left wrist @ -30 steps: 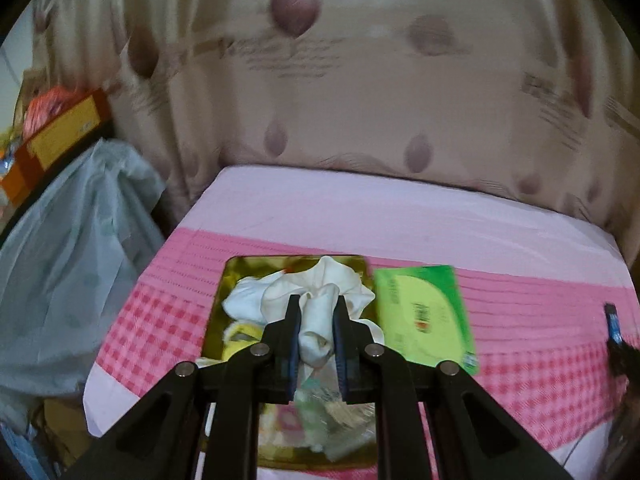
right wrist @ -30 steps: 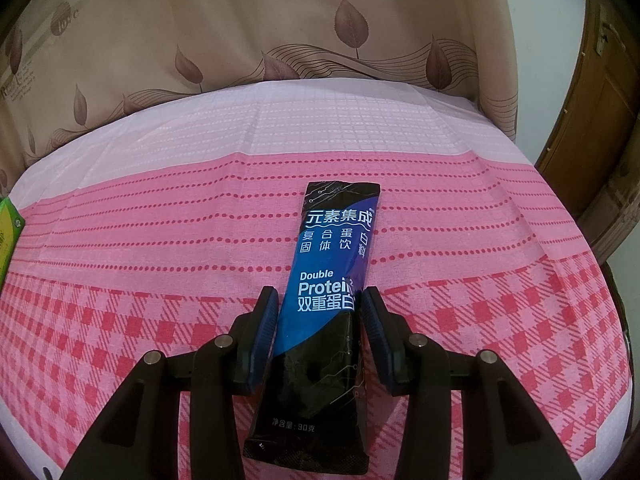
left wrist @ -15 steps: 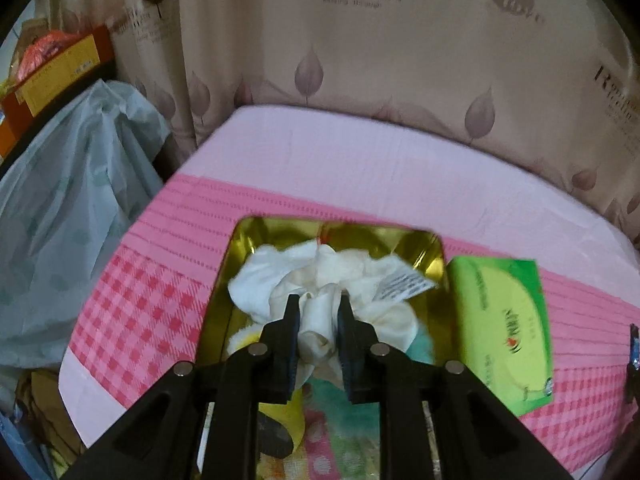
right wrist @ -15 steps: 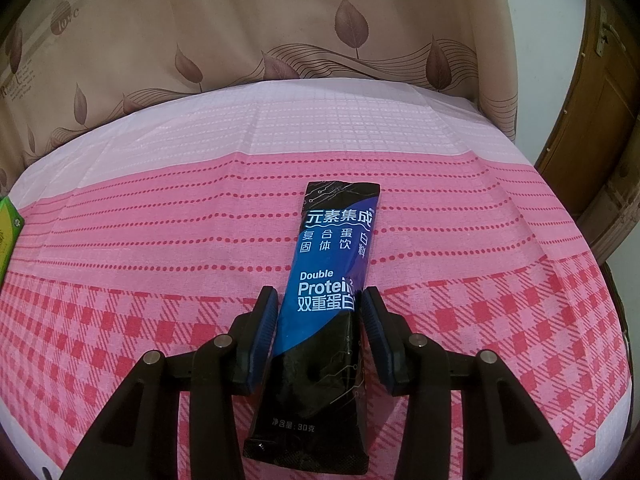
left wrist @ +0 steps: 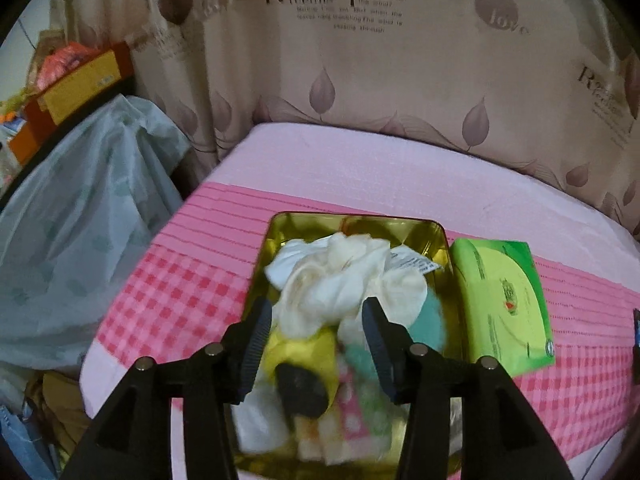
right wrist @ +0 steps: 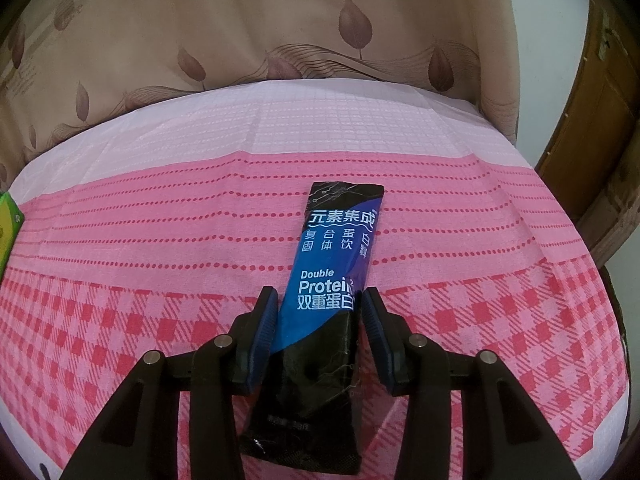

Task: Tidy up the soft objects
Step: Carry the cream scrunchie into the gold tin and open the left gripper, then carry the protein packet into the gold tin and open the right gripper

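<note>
— Where is the white cloth [left wrist: 344,280] sitting?
— Mid-frame in the gold tin [left wrist: 276,236], under the left gripper [left wrist: 318,336], spread wide, gripping nothing; lower contents are blurring.
— The right gripper [right wrist: 318,332]?
— Parted, flanking the sachet [right wrist: 324,300], contact unclear; the green pack [right wrist: 7,232] is being cropped at left.

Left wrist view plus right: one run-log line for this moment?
left gripper: open over gold tin | white cloth: in tin, released | right gripper: open, straddling protein sachet | sachet: flat on tablecloth
</note>
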{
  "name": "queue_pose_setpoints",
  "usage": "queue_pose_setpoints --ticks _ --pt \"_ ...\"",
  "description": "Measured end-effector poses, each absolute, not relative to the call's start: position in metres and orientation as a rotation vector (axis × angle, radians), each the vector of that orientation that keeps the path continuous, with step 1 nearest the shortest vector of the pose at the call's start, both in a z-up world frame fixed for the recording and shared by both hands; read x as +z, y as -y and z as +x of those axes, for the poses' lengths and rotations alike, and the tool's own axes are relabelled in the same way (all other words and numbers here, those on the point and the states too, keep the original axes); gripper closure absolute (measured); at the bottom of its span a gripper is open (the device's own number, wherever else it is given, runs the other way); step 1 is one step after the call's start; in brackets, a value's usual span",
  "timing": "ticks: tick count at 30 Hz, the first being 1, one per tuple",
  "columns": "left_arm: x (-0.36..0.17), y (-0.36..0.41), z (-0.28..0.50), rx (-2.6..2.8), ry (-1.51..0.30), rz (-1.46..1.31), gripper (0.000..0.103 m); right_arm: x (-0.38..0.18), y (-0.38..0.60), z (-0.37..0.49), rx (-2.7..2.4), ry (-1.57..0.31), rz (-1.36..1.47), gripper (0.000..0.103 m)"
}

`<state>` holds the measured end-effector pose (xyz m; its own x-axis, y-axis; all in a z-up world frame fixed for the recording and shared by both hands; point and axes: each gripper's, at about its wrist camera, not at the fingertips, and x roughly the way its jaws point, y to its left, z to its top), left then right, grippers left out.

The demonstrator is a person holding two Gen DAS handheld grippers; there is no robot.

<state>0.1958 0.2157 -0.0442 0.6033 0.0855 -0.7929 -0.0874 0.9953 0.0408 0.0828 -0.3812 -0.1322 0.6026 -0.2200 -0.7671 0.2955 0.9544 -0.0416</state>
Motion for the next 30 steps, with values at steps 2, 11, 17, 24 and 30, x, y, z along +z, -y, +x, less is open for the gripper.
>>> queue_pose_setpoints --ticks 2,11,17,24,30 --pt "-0.04 -0.218 0.181 0.106 -0.9 0.005 0.055 -0.132 0.379 0.081 -0.301 -0.876 0.084 0.065" --pt "-0.042 -0.233 0.128 0.261 -0.853 0.072 0.054 -0.129 0.345 0.065 -0.262 -0.88 0.072 0.068" --pt "-0.039 -0.256 0.109 0.29 -0.838 0.003 0.054 -0.12 0.301 0.055 -0.182 -0.878 0.047 0.069" --pt "-0.04 -0.267 0.099 0.27 -0.848 -0.039 0.054 -0.091 0.218 0.054 0.001 -0.839 -0.023 0.069" --pt "-0.042 -0.269 0.099 0.244 -0.854 -0.055 0.054 -0.064 0.123 0.069 0.208 -0.806 -0.091 0.069"
